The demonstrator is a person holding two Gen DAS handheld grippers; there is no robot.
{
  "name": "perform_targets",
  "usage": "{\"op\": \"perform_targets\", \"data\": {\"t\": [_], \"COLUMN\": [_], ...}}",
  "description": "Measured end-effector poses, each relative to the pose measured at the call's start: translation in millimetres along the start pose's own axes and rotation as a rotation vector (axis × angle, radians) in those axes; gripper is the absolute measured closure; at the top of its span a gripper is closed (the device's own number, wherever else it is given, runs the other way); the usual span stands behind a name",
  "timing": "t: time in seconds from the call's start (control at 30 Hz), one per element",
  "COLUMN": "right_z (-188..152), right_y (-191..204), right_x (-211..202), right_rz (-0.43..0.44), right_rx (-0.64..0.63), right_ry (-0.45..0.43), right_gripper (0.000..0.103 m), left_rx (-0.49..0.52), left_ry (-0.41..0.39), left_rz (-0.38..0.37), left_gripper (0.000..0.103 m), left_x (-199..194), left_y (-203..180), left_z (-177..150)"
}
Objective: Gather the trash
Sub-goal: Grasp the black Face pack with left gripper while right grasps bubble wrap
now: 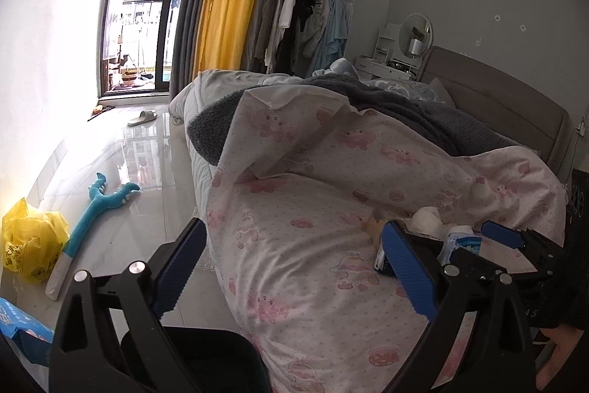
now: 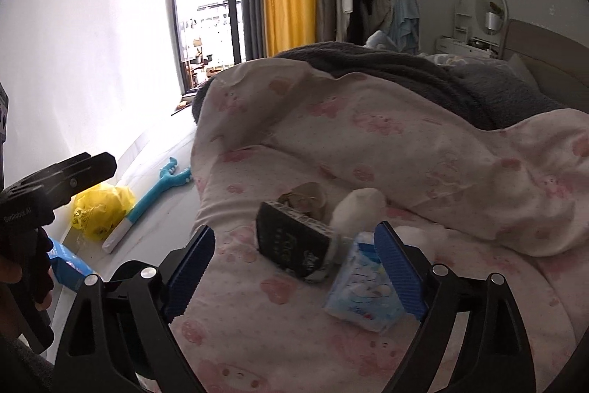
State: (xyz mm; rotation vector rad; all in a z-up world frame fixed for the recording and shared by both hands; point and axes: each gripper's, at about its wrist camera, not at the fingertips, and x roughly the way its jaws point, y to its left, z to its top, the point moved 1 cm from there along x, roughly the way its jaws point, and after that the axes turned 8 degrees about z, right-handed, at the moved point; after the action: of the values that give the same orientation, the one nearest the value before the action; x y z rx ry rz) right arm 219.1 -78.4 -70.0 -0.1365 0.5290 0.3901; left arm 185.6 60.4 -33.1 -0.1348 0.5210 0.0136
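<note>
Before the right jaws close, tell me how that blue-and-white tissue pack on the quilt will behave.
The tissue pack looks like soft plastic film, so it will likely squash rather than resist. Its glossy wrapper may slip against the right gripper, whose jaws stand open. It probably weighs little, and on the soft pink quilt a push may sink it rather than slide it.

Your left black tongs with blue ribbed pads [image 1: 294, 267] are spread wide, nothing between the fingers. Your right black tongs with blue pads [image 2: 296, 273] are spread just as wide, level with the left, which sits off to their side.
</note>
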Motion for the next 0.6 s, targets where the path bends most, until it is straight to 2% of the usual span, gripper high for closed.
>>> {"op": "perform_targets", "data": {"t": [0.2, 0.6], "right_z": [-8.4, -22.1], "right_y": [-27.3, -77.1], "right_x": [-3.5, -11.1], "right_rz": [-0.091, -0.065], "right_rx": [0.043, 0.067], "right_ry": [-0.007, 0.043], "right_gripper": [0.010, 0.010], "left_rx": [0.002, 0.086], "left_ry": [0.027, 0.077], "left_rz": [-0.022, -0.129], "left_gripper": [0.005, 0.005], "left_x": [19.1, 45.8], "left_y": [-22.5, -77.5], "left_z": [-5.2, -17.6]}}
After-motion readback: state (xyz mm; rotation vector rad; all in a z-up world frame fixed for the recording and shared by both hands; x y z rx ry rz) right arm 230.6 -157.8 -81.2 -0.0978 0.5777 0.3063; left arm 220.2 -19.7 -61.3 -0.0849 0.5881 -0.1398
